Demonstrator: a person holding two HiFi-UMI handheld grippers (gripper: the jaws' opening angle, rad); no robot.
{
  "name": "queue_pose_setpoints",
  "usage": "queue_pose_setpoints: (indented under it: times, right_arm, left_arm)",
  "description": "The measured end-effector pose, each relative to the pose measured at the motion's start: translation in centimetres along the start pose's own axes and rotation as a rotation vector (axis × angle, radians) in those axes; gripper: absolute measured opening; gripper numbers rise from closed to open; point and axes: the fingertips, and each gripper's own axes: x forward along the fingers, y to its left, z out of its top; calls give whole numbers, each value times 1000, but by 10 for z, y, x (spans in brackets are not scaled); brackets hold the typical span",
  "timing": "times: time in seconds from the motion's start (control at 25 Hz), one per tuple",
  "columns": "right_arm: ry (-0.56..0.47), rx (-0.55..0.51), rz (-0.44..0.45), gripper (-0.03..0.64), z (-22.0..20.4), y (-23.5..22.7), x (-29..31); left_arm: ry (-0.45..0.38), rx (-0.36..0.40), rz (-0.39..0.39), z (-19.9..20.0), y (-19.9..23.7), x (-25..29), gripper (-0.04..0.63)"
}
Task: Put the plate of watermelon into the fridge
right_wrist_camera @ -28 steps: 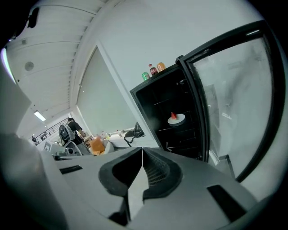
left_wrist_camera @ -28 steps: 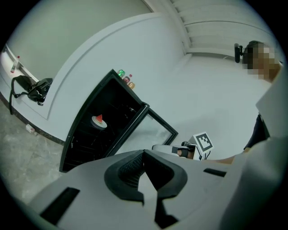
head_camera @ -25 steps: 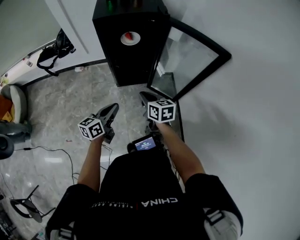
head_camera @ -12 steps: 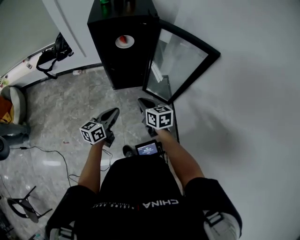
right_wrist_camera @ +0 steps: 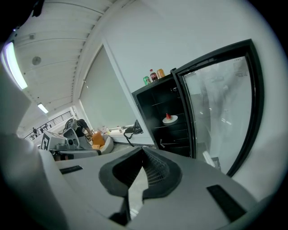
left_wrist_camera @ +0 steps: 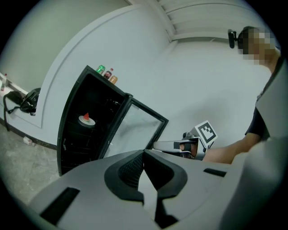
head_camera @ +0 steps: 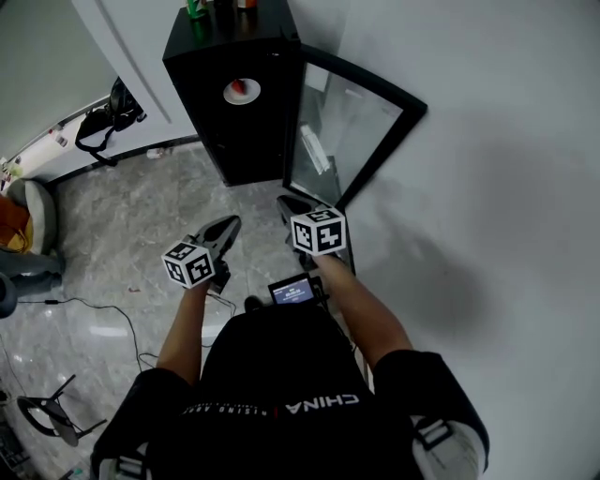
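The black fridge (head_camera: 234, 112) stands against the wall with its glass door (head_camera: 349, 122) swung open to the right. A white plate with a red watermelon slice (head_camera: 241, 90) sits on an upper shelf inside, also visible as the plate (left_wrist_camera: 87, 120) and the plate (right_wrist_camera: 169, 118). My left gripper (head_camera: 229, 224) and right gripper (head_camera: 284, 202) hang at waist height, well short of the fridge. The left gripper (left_wrist_camera: 144, 154) and the right gripper (right_wrist_camera: 143, 152) are both shut with nothing between their jaws.
Three bottles (head_camera: 217, 7) stand on top of the fridge. A black bag (head_camera: 105, 117) lies on a low ledge at the left, with a padded seat (head_camera: 23, 220) and a cable (head_camera: 89, 305) on the marble floor. A white wall runs along the right.
The fridge now looks smaller and farther off in both gripper views, and sits a little further left in the head view. Both grippers stay shut and empty.
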Motion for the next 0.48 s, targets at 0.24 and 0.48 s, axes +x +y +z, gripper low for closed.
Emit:
queue_pose_setpoints:
  times: [0.24, 0.48]
  right_arm:
    - [3, -9, 15, 15, 6, -2, 1]
    - [0, -13, 31, 15, 7, 1, -1]
  left_arm:
    - [41, 88, 12, 1, -6, 12, 12]
    - [55, 133, 35, -7, -7, 11, 12]
